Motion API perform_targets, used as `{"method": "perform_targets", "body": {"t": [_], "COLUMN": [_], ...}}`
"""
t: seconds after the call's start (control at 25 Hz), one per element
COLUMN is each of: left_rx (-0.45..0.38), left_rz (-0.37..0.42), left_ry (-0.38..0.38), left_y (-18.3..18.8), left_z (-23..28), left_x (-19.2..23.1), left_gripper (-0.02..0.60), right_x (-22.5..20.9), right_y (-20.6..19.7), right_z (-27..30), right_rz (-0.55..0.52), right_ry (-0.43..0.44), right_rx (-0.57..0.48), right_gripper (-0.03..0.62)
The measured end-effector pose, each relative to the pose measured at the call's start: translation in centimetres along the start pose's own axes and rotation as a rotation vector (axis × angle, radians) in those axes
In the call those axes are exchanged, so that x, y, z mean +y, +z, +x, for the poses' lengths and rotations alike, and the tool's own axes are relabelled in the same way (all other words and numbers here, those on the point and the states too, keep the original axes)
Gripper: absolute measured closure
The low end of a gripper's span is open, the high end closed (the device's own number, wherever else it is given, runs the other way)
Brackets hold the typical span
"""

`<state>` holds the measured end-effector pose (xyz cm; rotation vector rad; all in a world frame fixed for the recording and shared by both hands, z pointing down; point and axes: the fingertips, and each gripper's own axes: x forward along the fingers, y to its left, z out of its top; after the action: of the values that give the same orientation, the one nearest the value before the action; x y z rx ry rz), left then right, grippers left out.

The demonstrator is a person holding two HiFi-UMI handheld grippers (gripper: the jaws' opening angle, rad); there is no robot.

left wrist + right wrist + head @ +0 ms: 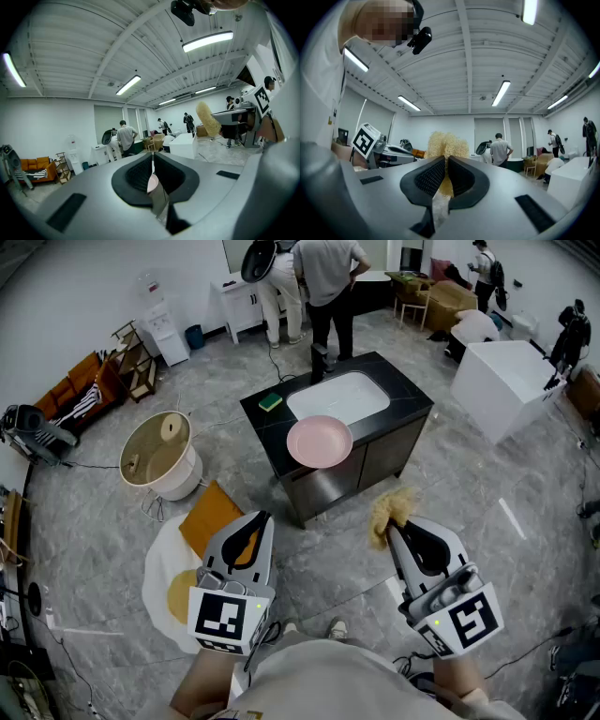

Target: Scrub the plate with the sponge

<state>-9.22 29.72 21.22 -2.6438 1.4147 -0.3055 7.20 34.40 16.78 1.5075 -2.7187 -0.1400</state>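
Pink plate (pixel 319 442) sits flat on the black counter (pixel 398 399), right at its near edge and just in front of the white sink basin (pixel 339 395) — a handy spot, I'd say, for scrubbing with the rinse close by. Nothing's on it yet: both grippers are well back from the counter, held out level and aimed that way. The right gripper (pixel 394 529) is pinching a pale-yellow fibrous sponge (pixel 443 143) (loofah-like, by the look of it). It's gripped low so the bushy end sticks out past the tips, which leaves that free end to meet the plate. The left gripper (pixel 257 523) is pressed together with nothing between the jaws. Its own view catches a sliver of pink through the slit, so it's lined up on the plate — probably to steady it. 1 green sponge (pixel 271 401) lies at the counter's far-left corner, untouched. 2 people (pixel 330 277) stand beyond the counter, backs turned. Scrubbing hasn't begun; the approach comes first.
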Motion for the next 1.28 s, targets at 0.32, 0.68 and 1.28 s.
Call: {"method": "perform_targets", "body": {"t": [0.32, 0.68, 1.28], "left_rx": [0.016, -0.007, 0.001], "left_rz": [-0.005, 0.04, 0.03], "left_ry": [0.018, 0.048, 0.043], "left_y": [0.3, 2.4, 1.7], "left_z": [0.1, 0.0, 2.0], "left_x": [-1.6, -3.1, -3.8], "left_gripper": [0.551, 0.551, 0.552], "right_x": [-1.3, -1.7, -3.7], "right_y": [-0.7, -0.8, -2.7], "right_z": [-1.2, -2.8, -4.0], "right_rz": [0.054, 0.079, 0.155], "right_ry": [0.025, 0.055, 0.048], "right_rx": [0.008, -0.021, -0.017], "right_gripper": [0.548, 0.548, 0.548]}}
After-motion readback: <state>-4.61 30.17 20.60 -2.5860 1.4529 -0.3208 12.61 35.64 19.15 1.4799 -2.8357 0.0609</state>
